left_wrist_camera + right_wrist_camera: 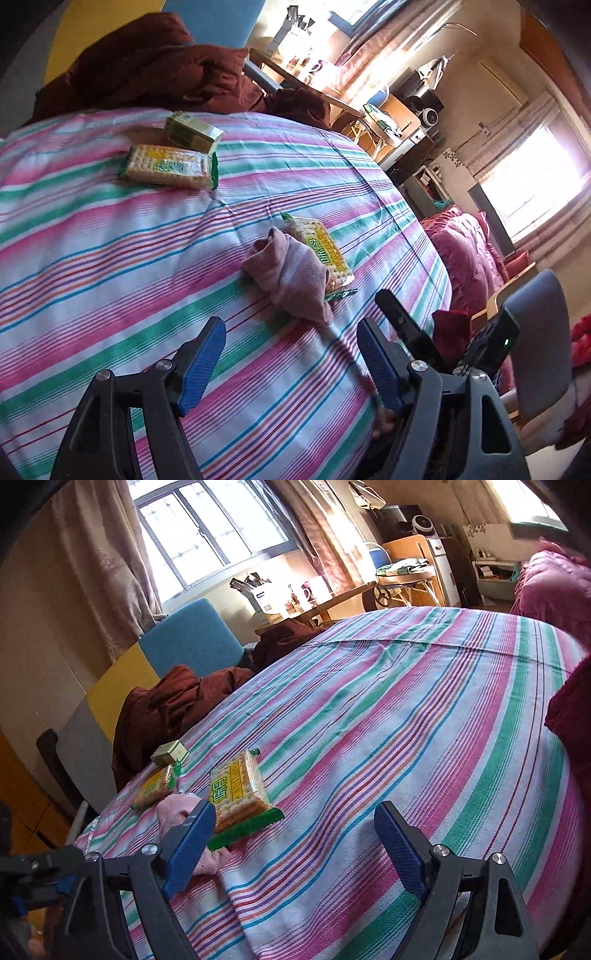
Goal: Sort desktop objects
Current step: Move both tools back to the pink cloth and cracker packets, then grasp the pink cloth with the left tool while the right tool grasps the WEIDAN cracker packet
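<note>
**Pink cloth overlaps the cracker pack**

Striped cloth covers the surface (110, 258). Your left claw (291, 363) is spread and empty; just ahead, the pink cloth (291, 277) touches the cracker pack (325, 254). Your right claw (295, 843), also apart, could drag both together.

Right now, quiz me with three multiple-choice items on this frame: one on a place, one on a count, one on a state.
1. Where does the pink cloth lie?
A. against a cracker pack
B. on the blue chair
C. inside the small box

2. How many cracker packs are on the striped sheet?
A. one
B. two
C. four

3. What state is the left gripper in?
A. shut on the cloth
B. open and empty
C. holding a box

Answers: 1 A, cloth overlaps the pack's edge. 2 B, a second pack lies beside the small box. 3 B, fingers spread, nothing between.
</note>
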The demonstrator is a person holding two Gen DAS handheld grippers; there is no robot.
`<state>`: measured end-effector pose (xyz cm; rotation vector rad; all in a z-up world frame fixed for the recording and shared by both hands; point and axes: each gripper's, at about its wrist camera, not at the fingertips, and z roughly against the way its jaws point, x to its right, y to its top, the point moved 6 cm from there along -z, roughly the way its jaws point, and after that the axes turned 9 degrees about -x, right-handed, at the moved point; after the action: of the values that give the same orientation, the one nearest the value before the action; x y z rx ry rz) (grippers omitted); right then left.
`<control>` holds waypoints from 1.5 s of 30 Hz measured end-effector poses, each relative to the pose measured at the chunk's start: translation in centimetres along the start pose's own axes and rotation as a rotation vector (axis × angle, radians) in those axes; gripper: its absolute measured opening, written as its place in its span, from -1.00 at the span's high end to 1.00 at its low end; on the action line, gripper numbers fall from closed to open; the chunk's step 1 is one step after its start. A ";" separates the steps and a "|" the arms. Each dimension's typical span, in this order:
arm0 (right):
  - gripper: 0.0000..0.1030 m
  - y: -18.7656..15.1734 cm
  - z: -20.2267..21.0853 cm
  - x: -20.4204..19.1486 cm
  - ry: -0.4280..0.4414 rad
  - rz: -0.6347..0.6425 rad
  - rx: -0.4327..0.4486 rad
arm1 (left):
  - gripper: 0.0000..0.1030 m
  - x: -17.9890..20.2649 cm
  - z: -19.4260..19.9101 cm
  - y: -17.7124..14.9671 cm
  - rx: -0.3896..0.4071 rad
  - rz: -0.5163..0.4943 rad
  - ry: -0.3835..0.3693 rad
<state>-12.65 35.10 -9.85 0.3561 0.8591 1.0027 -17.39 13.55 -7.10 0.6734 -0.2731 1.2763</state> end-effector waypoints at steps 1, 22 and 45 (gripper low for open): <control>-0.73 0.0 -0.1 0.2 0.011 -0.010 -0.003 | -0.46 -0.1 -0.7 0.6 -0.010 0.029 -0.016; -0.86 -0.2 -0.6 -0.1 0.056 0.000 -0.002 | -0.09 0.7 -7.3 3.4 -0.027 0.026 0.108; -0.74 2.6 0.1 -6.2 0.018 0.309 -0.023 | 0.12 -3.6 3.0 -1.4 0.087 -0.067 0.095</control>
<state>-15.64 31.18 -5.27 0.4704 0.8233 1.3018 -16.63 8.67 -7.12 0.6878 -0.1163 1.2571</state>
